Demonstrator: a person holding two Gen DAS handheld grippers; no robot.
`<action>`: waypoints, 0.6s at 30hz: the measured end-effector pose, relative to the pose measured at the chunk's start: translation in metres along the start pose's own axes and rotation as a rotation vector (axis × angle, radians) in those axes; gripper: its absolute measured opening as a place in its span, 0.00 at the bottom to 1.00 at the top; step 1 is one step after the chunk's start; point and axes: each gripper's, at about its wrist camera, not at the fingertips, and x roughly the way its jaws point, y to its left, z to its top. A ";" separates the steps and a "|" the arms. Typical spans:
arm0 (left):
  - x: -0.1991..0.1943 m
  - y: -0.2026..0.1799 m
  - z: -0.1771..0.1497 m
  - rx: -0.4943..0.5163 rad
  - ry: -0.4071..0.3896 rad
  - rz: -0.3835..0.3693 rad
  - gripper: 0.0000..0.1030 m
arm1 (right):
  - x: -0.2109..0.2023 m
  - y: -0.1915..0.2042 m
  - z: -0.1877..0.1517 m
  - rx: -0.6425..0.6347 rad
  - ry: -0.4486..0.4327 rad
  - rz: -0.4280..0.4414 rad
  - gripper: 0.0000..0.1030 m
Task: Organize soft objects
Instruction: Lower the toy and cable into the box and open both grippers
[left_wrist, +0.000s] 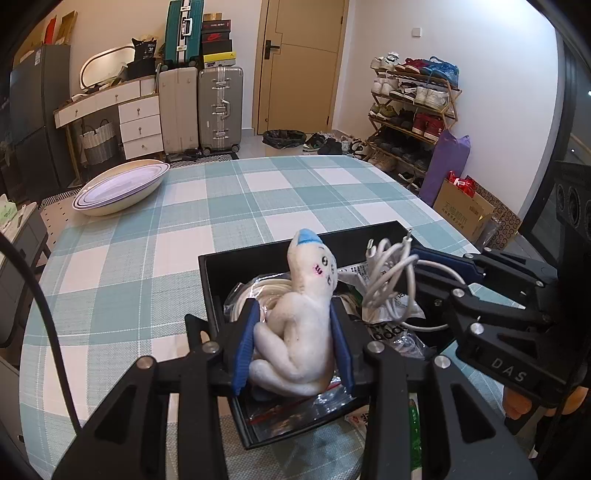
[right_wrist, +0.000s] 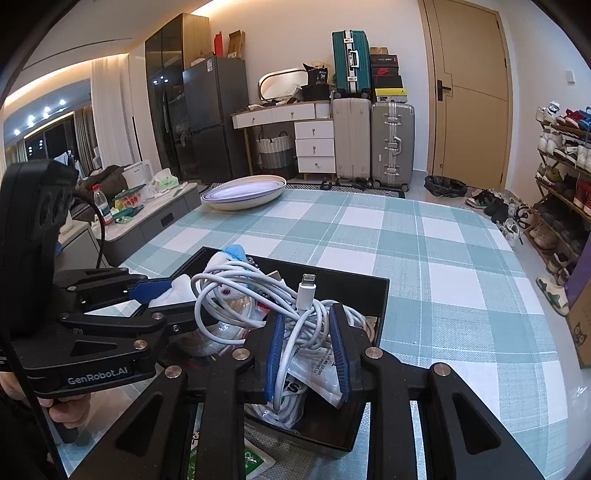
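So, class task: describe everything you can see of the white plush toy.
The white plush toy looks like soft, fuzzy fabric, with a blue cap, stitched eyes and pink cheeks. It stands upright, head leaning right, squeezed between the blue pads of the left tool above the black box. A white cable hangs beside its head.

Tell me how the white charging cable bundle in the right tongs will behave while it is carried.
The white cable bundle looks floppy: loose loops stick out beyond the right tongs. It is probably light. A loop or the plug end may snag on the black box.
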 end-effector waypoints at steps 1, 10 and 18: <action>0.000 0.000 0.000 -0.001 0.000 -0.002 0.36 | 0.002 0.001 0.000 -0.004 0.003 -0.003 0.23; -0.010 -0.002 -0.001 0.017 -0.001 -0.031 0.60 | -0.014 0.002 -0.002 -0.035 -0.052 0.021 0.53; -0.040 0.001 -0.010 0.002 -0.055 -0.009 0.96 | -0.043 -0.005 -0.010 -0.009 -0.070 0.006 0.97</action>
